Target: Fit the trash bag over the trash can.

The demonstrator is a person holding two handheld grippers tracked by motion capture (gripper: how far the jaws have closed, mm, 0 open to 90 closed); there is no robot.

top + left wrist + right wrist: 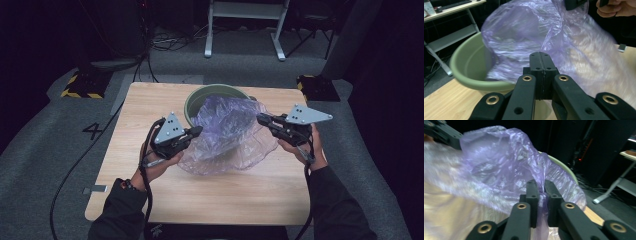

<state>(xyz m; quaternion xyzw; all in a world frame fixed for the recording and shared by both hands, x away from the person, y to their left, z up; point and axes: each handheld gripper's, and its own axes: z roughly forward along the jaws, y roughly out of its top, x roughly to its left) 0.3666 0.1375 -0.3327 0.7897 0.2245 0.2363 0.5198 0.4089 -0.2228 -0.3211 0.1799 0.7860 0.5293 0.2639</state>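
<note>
A thin purple plastic bag hangs spread between my two grippers, partly over a green basin on the wooden table. At the bag's left edge my left gripper has its jaws pressed flat together, pinching the film. On the bag's right side my right gripper holds its jaws a narrow slit apart. A bunched fold of the bag fills that slit. The basin stands just behind the bag.
The basin sits at the table's far middle edge. Beyond the table are a white metal frame, cables on the grey floor and two yellow-and-black striped bases. Bare tabletop lies in front of the bag, towards the person's sleeves.
</note>
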